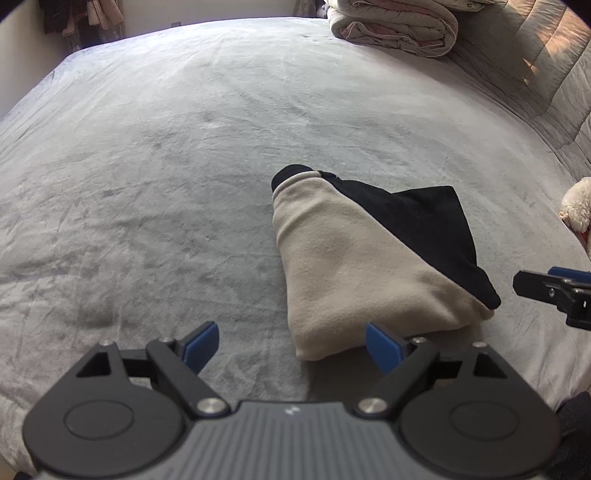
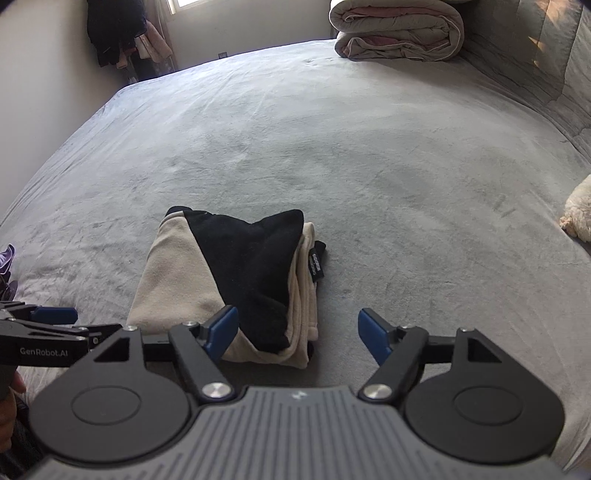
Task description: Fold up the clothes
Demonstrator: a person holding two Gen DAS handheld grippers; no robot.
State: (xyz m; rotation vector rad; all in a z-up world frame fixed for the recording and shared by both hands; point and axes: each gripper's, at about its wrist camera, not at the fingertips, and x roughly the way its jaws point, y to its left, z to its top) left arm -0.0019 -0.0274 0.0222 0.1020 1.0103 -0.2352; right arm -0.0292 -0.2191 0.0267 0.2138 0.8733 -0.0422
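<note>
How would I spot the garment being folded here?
Start at the wide grey bed. Near its front edge, just ahead of the two grippers, lies a folded fleece garment, half beige, half black. Nothing else on the bed is two-toned; the rolled comforter sits far back.

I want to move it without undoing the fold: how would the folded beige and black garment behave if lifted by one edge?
The folded garment looks like soft fleece, so probably floppy and light. Its stacked layers lie loose at one side, so it would likely sag and unfold.

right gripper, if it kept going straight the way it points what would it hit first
Most likely the right-hand edge of the folded beige and black garment, which lies just ahead of the open right gripper; depth is unclear, so it might meet the grey bed cover beside it.
</note>
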